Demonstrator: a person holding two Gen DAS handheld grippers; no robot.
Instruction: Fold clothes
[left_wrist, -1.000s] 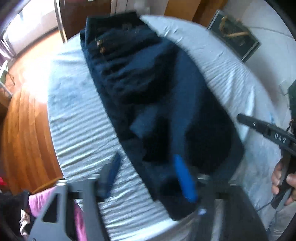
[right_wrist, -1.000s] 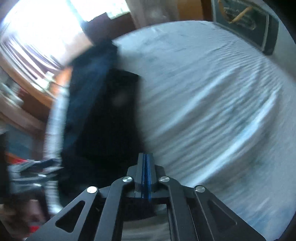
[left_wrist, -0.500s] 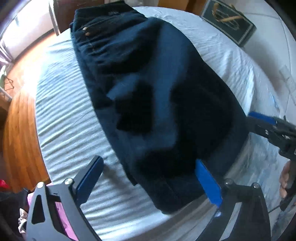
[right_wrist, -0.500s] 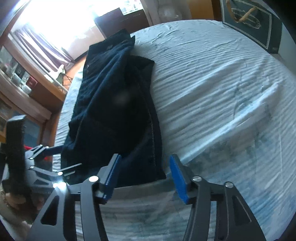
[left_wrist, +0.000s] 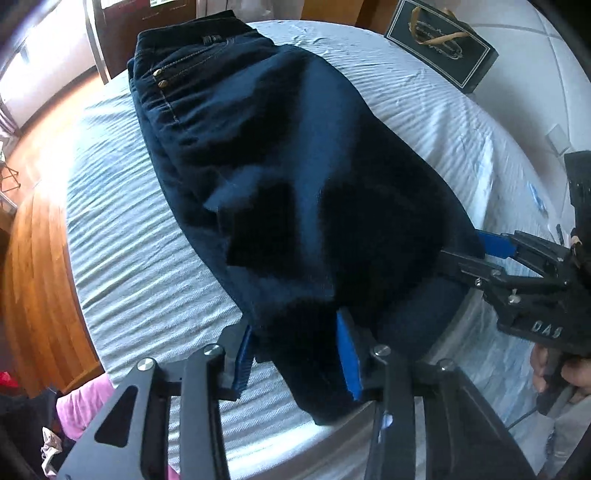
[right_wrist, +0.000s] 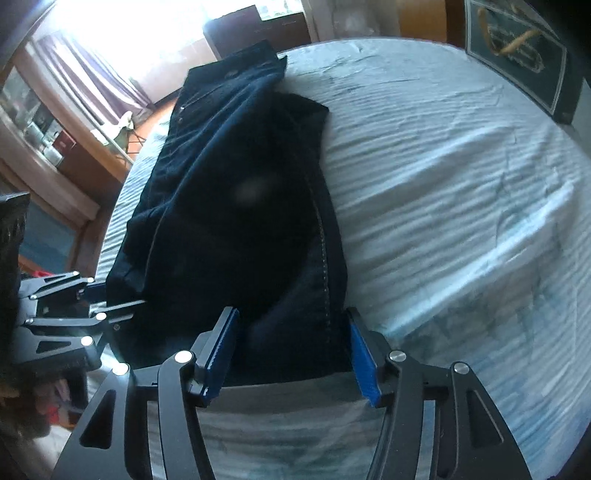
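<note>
Dark navy jeans (left_wrist: 288, 177) lie folded lengthwise on the white striped bed (left_wrist: 140, 266), waistband at the far end. My left gripper (left_wrist: 295, 343) is open, its blue pads on either side of the near left corner of the jeans. My right gripper (right_wrist: 290, 343) is open with its pads straddling the near right end of the jeans (right_wrist: 258, 206). The right gripper also shows at the jeans' edge in the left wrist view (left_wrist: 491, 251); the left gripper shows in the right wrist view (right_wrist: 110, 299).
A dark gift box (left_wrist: 443, 55) with a gold ribbon stands at the far right of the bed. Wooden floor (left_wrist: 33, 288) lies to the left. A pink cloth (left_wrist: 81, 402) sits by the near left bed edge. A window and curtains (right_wrist: 92, 74) are beyond.
Both grippers have moved in to the near end of the jeans. The right gripper went from shut to open, and both now straddle the cloth's edge.
</note>
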